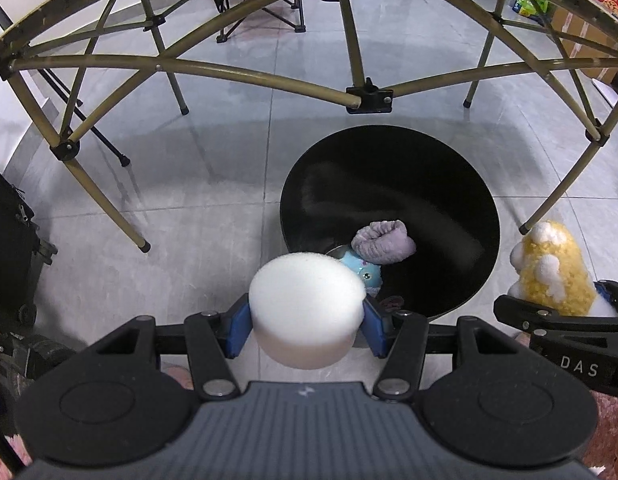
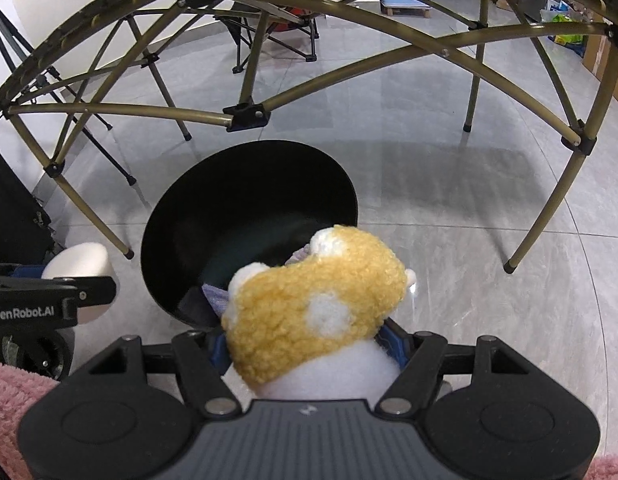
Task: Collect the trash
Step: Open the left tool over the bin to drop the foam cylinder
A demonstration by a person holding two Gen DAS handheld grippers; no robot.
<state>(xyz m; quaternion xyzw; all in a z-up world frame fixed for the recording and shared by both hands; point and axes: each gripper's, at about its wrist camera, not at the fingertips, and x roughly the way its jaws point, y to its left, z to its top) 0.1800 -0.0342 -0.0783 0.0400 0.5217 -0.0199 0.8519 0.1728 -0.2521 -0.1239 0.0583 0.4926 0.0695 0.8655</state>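
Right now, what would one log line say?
left gripper: holds white foam puck | right gripper: holds yellow plush | black bin: below both

Both wrist views looked steeply down along their grippers, close above a black bin (image 1: 389, 216) (image 2: 249, 220) on grey floor tiles (image 1: 169, 220) (image 2: 449, 220). The left view saw the bin to its right, the right view to its left; each caught the other gripper at its edge.
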